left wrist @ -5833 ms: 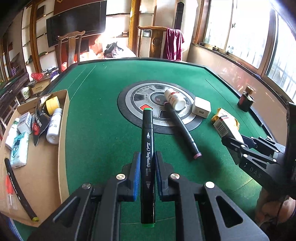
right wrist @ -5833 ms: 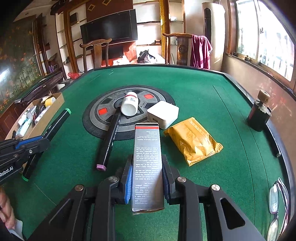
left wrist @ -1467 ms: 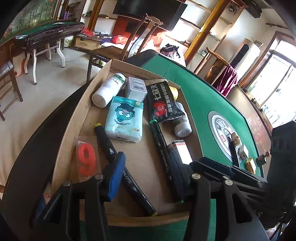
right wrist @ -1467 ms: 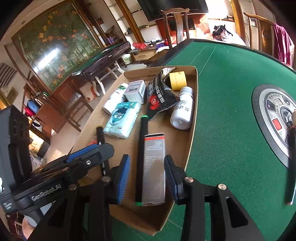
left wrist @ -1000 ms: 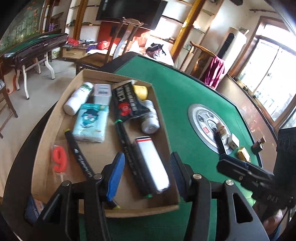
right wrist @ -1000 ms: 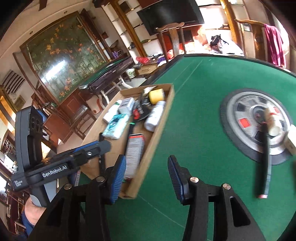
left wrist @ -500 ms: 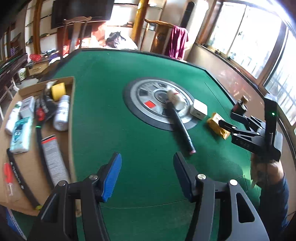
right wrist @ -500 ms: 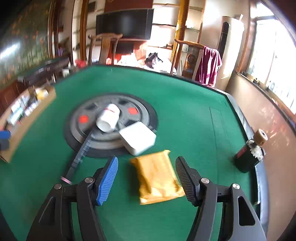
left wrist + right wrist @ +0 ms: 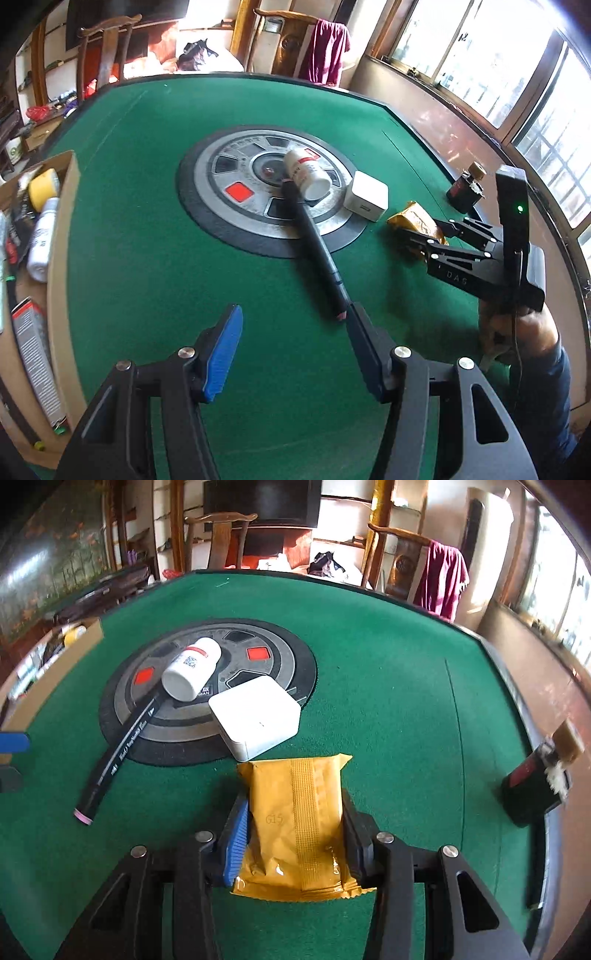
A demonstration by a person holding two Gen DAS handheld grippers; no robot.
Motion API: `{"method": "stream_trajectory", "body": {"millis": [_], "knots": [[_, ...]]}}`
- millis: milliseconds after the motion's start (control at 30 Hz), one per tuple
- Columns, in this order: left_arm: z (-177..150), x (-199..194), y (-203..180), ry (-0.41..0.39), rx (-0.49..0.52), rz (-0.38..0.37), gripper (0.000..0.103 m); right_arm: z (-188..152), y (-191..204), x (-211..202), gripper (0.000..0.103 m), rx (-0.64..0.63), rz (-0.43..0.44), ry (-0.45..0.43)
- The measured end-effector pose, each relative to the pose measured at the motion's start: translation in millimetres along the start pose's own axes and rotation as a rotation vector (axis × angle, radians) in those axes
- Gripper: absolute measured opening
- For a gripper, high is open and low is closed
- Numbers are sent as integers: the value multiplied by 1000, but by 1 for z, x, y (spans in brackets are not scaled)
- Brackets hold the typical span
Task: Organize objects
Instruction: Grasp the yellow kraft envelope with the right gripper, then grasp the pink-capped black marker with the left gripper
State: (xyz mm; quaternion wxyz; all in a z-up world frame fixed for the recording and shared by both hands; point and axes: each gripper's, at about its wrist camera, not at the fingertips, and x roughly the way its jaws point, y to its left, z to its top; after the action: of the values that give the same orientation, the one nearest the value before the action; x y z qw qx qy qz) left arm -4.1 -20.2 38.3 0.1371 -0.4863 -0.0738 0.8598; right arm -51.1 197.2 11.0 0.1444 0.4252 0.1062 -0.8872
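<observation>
I see strong daylight flooding in from the windows point(image 9: 480, 55), blowing them out white. Fisheye bending curves the edges, and the right view's far right smears softly.

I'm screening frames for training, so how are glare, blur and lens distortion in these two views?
Left wrist view: windows blown out at the right, table edge bowed by the fisheye, marker sharp. Right wrist view: dark bottle smeared near the right rim, yellow packet crisp, painting washed by glare.
</observation>
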Motion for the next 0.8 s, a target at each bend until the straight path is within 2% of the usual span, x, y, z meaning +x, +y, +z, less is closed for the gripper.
{"method": "stream_trajectory", "body": {"millis": [100,200,233,333,400,500,667,800], "knots": [[18,17,-11,35,10,-12,57,-1,-4,-5,47,53,4,-10],[34,39,-22,80,25,16,57,-2,-15,-16,47,118,1,-64],[39,45,-24,85,21,32,57,-2,-20,-19,47,148,24,-75],[50,65,-29,127,19,66,36,-2,-24,-22,47,183,40,-88],[54,75,-30,138,12,99,35,-2,-22,-24,47,178,35,-86],[57,82,-35,127,34,144,21,0,-22,-28,47,187,41,-96],[51,80,-33,87,42,158,16,-1,-28,-35,47,212,60,-122],[30,65,-23,55,9,153,14,0,-27,-34,47,215,73,-115]]}}
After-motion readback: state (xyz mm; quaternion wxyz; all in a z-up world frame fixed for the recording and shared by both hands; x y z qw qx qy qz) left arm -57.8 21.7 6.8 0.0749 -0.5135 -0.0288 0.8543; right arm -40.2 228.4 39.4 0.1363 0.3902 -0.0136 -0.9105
